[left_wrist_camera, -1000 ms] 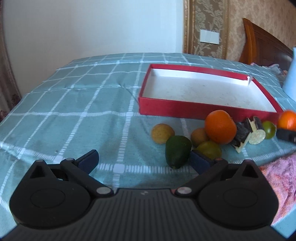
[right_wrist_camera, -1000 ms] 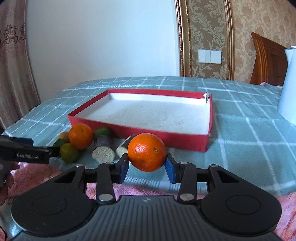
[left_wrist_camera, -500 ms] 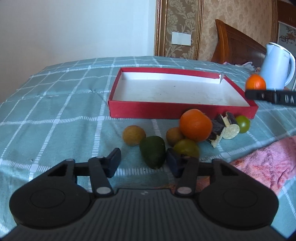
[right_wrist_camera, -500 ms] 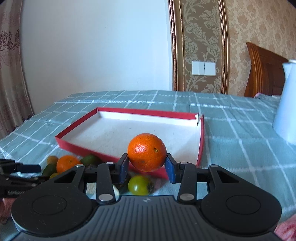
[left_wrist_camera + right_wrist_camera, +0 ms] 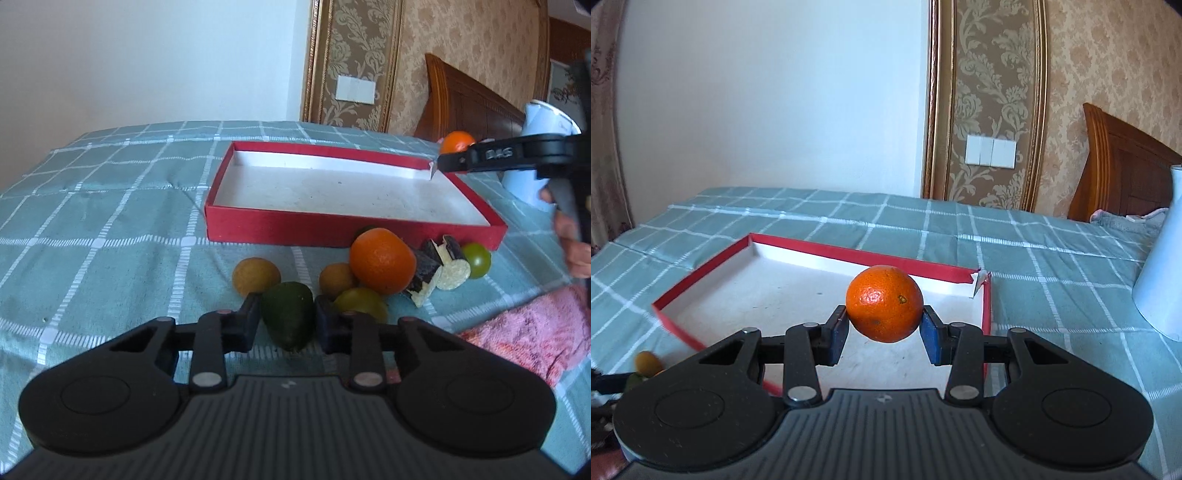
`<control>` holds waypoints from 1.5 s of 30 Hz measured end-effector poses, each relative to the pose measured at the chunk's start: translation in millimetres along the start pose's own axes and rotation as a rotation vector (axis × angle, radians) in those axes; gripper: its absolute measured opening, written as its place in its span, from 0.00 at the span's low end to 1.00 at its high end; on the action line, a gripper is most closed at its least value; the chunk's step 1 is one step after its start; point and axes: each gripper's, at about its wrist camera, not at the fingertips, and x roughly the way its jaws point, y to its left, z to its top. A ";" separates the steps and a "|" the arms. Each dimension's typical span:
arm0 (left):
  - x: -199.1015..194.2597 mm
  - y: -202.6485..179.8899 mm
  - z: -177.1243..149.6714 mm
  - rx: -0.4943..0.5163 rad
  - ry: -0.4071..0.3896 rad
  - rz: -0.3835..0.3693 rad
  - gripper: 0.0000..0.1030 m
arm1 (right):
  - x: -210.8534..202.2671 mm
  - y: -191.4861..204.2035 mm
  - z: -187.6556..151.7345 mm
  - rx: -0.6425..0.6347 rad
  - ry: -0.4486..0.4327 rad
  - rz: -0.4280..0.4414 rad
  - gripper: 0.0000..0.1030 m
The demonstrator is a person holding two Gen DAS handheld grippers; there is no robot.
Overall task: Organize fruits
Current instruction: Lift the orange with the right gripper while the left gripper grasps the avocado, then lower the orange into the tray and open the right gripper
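Nothing is lying in the red box (image 5: 354, 232) yet. The right tongs (image 5: 884, 334) are carrying an orange (image 5: 884, 303) above its floor, clamped tight. The left tongs (image 5: 286, 323), just closing, are gripping the avocado (image 5: 289, 317) on the bed (image 5: 110, 206); the other fruits are waiting beside the box's near wall, with open room overhead.

Two oranges (image 5: 382, 260), one avocado (image 5: 288, 318), two brown fruits (image 5: 256, 276), two green fruits (image 5: 476, 259), one red tray (image 5: 277, 227).

Tray floor: the red tray (image 5: 820, 254) lies bare under me, free to pass over.
Its near wall: fruit crowds it, with the orange (image 5: 382, 260) just beside my avocado (image 5: 288, 317).
Right: kettle (image 5: 1161, 280) blocks.
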 end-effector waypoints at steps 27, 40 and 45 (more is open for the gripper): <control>-7.0 26.8 -6.0 -0.168 -0.028 -0.077 0.27 | 88.2 -7.1 2.5 -0.006 0.204 -0.108 0.41; -7.2 23.7 -7.0 -0.138 -0.028 -0.059 0.27 | 65.3 -14.1 -0.6 0.035 0.145 -0.079 0.73; -7.6 24.3 -7.3 -0.142 -0.028 -0.063 0.27 | 40.1 -21.5 -9.6 0.093 0.128 -0.022 0.73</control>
